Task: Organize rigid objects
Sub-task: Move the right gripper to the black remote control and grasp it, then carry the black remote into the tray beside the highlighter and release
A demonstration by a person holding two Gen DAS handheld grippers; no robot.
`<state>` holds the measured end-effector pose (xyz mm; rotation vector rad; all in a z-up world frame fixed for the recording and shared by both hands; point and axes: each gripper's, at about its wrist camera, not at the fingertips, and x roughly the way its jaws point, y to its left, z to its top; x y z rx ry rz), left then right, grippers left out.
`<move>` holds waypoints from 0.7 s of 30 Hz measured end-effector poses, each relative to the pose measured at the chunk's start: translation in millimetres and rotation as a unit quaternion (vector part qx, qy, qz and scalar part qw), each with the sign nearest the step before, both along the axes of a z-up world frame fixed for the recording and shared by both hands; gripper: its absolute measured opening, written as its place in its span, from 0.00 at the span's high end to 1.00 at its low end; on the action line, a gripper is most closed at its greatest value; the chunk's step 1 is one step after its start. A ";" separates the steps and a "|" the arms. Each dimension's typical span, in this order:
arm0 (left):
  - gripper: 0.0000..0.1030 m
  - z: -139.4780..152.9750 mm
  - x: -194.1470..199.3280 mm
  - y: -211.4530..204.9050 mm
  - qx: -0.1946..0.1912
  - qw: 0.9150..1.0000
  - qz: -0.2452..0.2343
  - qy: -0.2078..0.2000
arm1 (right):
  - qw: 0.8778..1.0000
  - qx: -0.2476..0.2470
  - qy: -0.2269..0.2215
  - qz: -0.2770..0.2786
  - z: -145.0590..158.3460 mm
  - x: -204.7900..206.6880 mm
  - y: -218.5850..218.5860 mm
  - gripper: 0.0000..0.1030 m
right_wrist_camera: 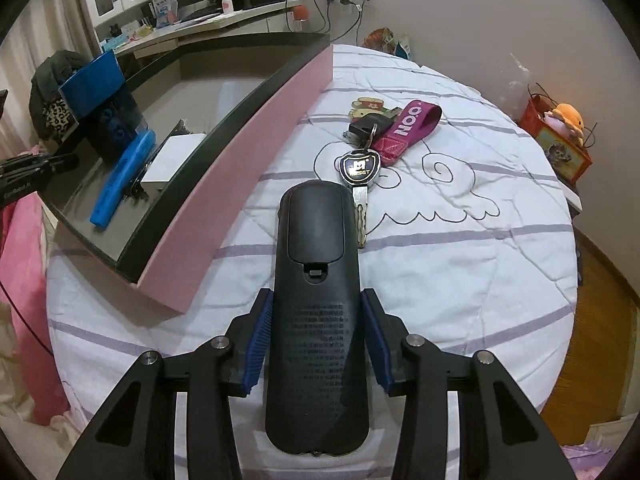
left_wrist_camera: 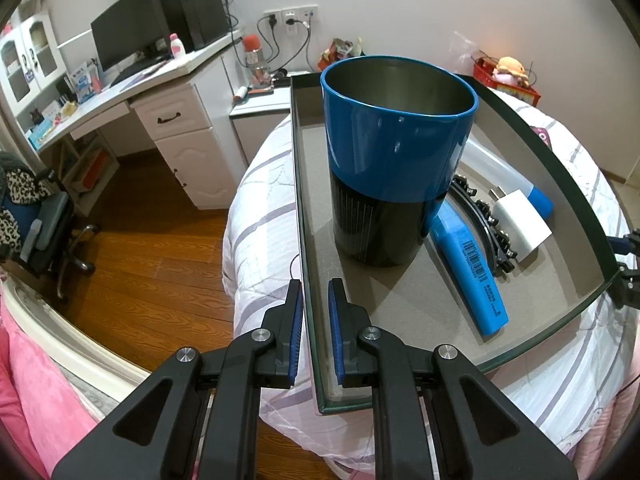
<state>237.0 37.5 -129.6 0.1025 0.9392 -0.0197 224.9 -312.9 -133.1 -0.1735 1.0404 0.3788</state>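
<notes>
My left gripper point(left_wrist_camera: 315, 300) is shut on the near left wall of the box tray point(left_wrist_camera: 306, 264), one pad on each side of the wall. In the tray stand a blue and black cup point(left_wrist_camera: 394, 168), a blue flat case point(left_wrist_camera: 472, 268), a white charger point(left_wrist_camera: 520, 224) and a black chain point(left_wrist_camera: 484, 220). My right gripper point(right_wrist_camera: 316, 320) is shut on a black remote point(right_wrist_camera: 316, 312), held back side up above the bed. A bunch of keys point(right_wrist_camera: 360, 168) with a magenta strap point(right_wrist_camera: 408, 128) lies on the quilt beyond the remote. The tray point(right_wrist_camera: 248, 152) shows pink outside in the right wrist view.
The tray rests on a white quilt with purple stripes point(right_wrist_camera: 460, 260). A desk with a monitor point(left_wrist_camera: 128, 36) stands at the far left, with an office chair point(left_wrist_camera: 44, 224) on the wooden floor. A red box with a plush toy point(right_wrist_camera: 560, 136) sits at the bed's far right.
</notes>
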 end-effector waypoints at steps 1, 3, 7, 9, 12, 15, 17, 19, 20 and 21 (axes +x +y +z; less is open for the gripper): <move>0.89 0.3 0.1 -0.2 0.001 1.000 0.000 0.000 | 1.000 0.003 -0.002 -0.001 -0.5 2.1 -0.2 0.56; 0.89 0.4 0.0 0.2 0.002 1.000 0.000 0.001 | 1.000 0.006 -0.005 -0.003 -2.1 8.3 1.9 0.56; 0.89 0.5 0.1 -0.1 0.002 1.000 0.000 0.000 | 1.000 0.010 -0.013 -0.002 -4.8 16.2 5.1 0.55; 0.89 0.4 0.2 0.1 0.002 1.000 0.000 0.001 | 1.000 0.008 -0.019 -0.003 -4.8 15.9 6.2 0.56; 0.89 0.5 0.2 -0.1 0.002 1.000 -0.001 0.000 | 1.000 0.007 -0.025 -0.012 -3.2 12.1 6.7 0.57; 0.89 0.8 0.4 -0.2 0.002 1.000 -0.002 0.001 | 0.999 0.023 -0.035 -0.019 3.9 5.6 4.9 0.57; 0.89 0.9 0.2 0.9 0.002 1.000 -0.001 0.001 | 0.998 0.036 -0.046 -0.020 11.6 0.2 3.8 0.57; 0.89 0.9 0.1 -0.1 0.002 1.000 -0.002 0.000 | 0.997 0.047 -0.053 -0.019 19.0 -1.2 3.2 0.57; 0.89 0.8 0.1 -0.3 0.002 1.000 -0.002 0.000 | 0.997 0.051 -0.062 -0.022 23.0 -2.3 3.0 0.57; 0.89 0.8 -0.1 0.4 0.002 1.000 -0.002 0.000 | 0.996 0.058 -0.063 -0.022 26.6 -2.7 2.3 0.57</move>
